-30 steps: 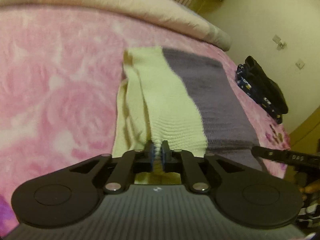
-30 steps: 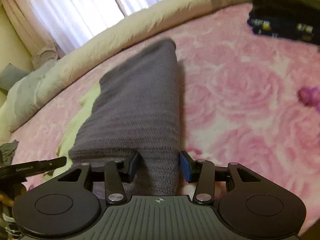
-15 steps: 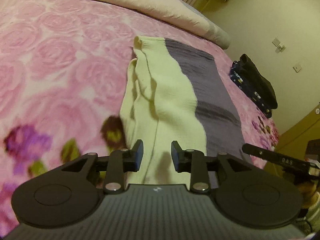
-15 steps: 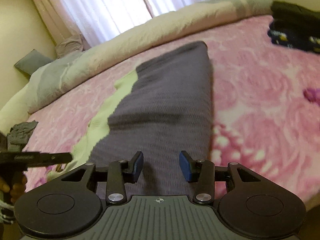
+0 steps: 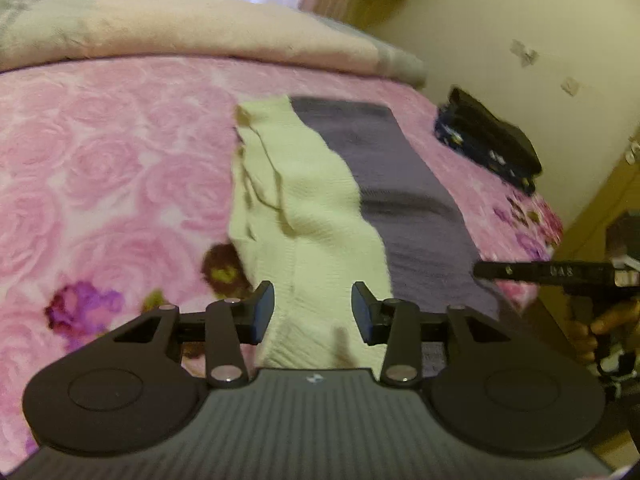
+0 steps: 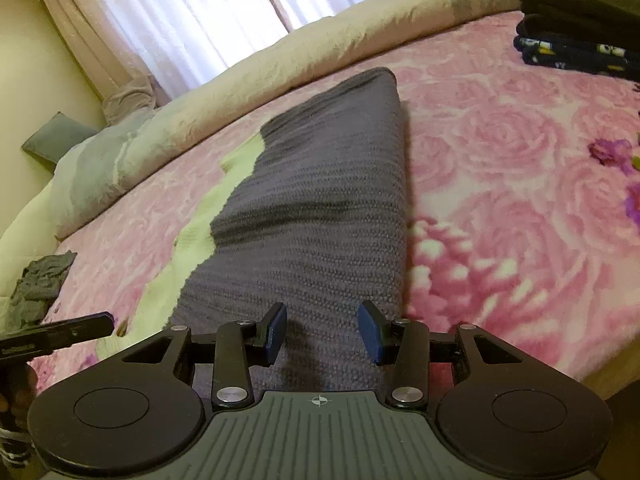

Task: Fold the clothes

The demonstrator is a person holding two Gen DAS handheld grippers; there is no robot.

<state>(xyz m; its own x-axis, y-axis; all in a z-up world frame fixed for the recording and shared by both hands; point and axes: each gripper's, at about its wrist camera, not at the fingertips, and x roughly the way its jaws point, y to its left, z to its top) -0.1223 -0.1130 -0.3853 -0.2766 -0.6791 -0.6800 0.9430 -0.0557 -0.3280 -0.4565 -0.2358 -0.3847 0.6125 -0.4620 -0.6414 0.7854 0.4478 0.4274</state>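
Note:
A knit garment lies folded lengthwise on the pink rose bedspread (image 5: 100, 184), pale yellow (image 5: 316, 220) on its left half and grey-purple (image 5: 404, 200) on its right. My left gripper (image 5: 313, 317) hovers open above the near end of the yellow part, its pads clear of the cloth. In the right wrist view the grey-purple half (image 6: 320, 208) runs away from me, with a strip of yellow (image 6: 192, 240) along its left edge. My right gripper (image 6: 322, 333) stands open over the near end of the grey part, nothing pinched between its fingers.
A stack of folded dark clothes (image 5: 488, 140) (image 6: 580, 40) sits at the bed's far right corner. A rolled beige duvet (image 5: 180, 32) lines the far edge under the curtain. A crumpled grey cloth (image 6: 40, 280) lies at the left. The bed's near edge drops off at right (image 6: 580, 368).
My left gripper has let go of the yellow hem and opened, then drawn back toward me. The right gripper also pulled back a little and stayed open. The garment now lies flat.

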